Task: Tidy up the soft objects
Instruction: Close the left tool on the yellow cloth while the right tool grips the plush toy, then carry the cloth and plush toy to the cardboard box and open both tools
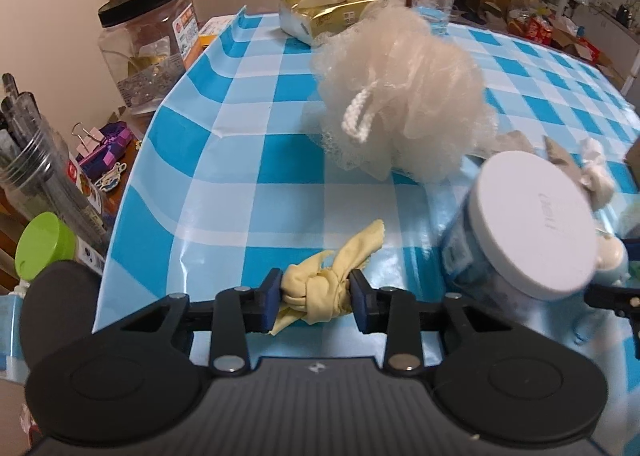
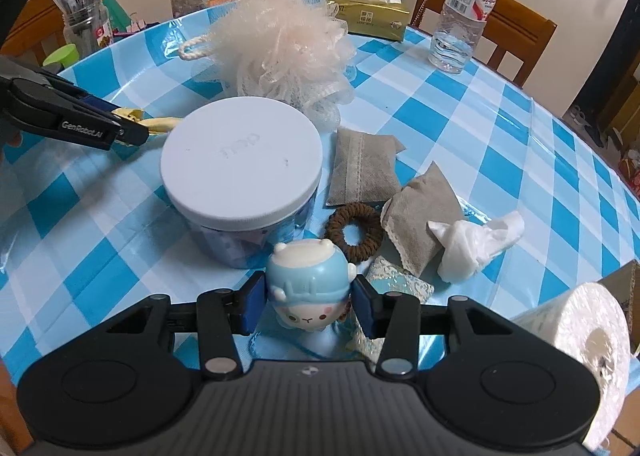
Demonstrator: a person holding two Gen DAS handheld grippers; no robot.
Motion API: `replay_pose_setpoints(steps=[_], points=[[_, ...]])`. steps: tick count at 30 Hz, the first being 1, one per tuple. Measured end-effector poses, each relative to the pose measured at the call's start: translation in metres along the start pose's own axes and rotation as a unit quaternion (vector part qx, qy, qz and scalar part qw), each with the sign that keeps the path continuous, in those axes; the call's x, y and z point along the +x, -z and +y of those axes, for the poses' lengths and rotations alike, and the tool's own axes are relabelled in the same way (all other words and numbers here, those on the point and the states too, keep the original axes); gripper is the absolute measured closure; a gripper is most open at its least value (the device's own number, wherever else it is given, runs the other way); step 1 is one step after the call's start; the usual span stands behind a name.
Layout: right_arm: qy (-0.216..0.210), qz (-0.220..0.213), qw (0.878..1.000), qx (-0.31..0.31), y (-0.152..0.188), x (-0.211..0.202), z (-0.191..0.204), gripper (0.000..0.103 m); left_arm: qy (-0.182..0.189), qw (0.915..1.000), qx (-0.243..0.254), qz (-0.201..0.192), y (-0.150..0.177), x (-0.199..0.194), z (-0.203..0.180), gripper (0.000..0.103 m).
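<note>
My left gripper (image 1: 316, 298) is shut on a knotted yellow cloth (image 1: 320, 288) just above the blue checked tablecloth (image 1: 224, 160); it also shows in the right wrist view (image 2: 132, 128) at the left. My right gripper (image 2: 308, 302) is shut on a blue and white squishy toy (image 2: 308, 288). A cream mesh bath pouf (image 1: 404, 92) (image 2: 280, 44) lies mid-table. A white-lidded jar (image 2: 240, 168) (image 1: 528, 224) stands between the grippers.
Two grey sachets (image 2: 364, 164) (image 2: 424, 208), a brown scrunchie (image 2: 354, 230), a crumpled white tissue (image 2: 476, 244) and a brocade pouch (image 2: 396, 282) lie right of the jar. Toilet roll (image 2: 588, 332), tissue pack (image 2: 372, 12), water bottle (image 2: 464, 12), snack jar (image 1: 148, 40), pen cup (image 1: 36, 164).
</note>
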State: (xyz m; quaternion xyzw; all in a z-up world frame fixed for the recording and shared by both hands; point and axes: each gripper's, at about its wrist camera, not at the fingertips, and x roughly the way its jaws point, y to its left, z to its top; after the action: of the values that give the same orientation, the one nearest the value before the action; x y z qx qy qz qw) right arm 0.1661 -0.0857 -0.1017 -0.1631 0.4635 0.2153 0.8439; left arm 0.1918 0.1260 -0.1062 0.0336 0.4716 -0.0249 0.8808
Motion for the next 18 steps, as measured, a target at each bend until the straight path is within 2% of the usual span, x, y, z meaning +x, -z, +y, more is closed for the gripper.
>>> replay_pose_setpoints(steps=[9, 18], points=[[-0.001, -0.011, 1.000, -0.004, 0.012, -0.035, 0.004, 0.052, 0.027, 0.9992, 0.028, 0.001, 0.007, -0.043, -0.009, 0.069], [0.007, -0.019, 1.000, 0.003, 0.034, -0.079, -0.004, 0.052, 0.077, 0.9936, 0.083, 0.005, 0.016, -0.091, -0.047, 0.069]])
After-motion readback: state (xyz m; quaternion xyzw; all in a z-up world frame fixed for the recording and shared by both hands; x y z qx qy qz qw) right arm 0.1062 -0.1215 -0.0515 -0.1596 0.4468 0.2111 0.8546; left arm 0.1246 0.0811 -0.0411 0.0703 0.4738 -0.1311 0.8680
